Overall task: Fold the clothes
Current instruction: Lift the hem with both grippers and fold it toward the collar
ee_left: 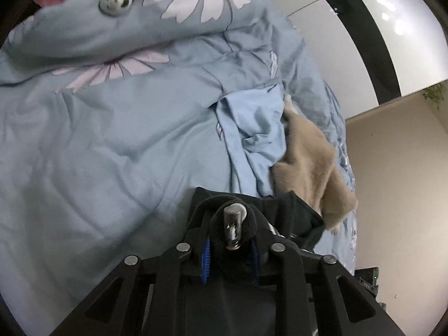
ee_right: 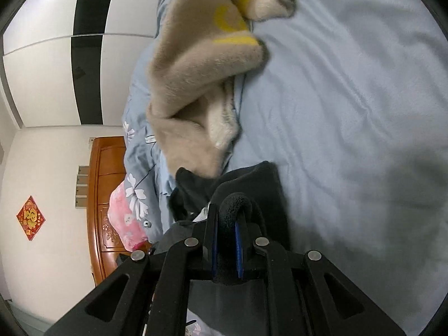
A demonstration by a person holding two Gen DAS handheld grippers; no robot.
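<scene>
My left gripper (ee_left: pixel 232 224) is shut on a fold of a black fleece garment (ee_left: pixel 296 212), with a metal zipper pull (ee_left: pixel 233 224) sticking out between the fingers. My right gripper (ee_right: pixel 226 218) is shut on another fold of the same black garment (ee_right: pixel 252 179). Both hold it just above the bed. A beige fuzzy garment (ee_left: pixel 310 162) lies beside it; in the right wrist view it (ee_right: pixel 196 78) shows yellow print. A light blue garment (ee_left: pixel 254 128) lies crumpled next to the beige one.
The bed carries a blue floral quilt (ee_left: pixel 112 128) with a round panda toy (ee_left: pixel 116 0) on it. A plain blue sheet (ee_right: pixel 350 112) spreads to the right. A wooden headboard (ee_right: pixel 103 196), a pink pillow (ee_right: pixel 123 218) and a white wardrobe (ee_right: pixel 50 64) stand at the side.
</scene>
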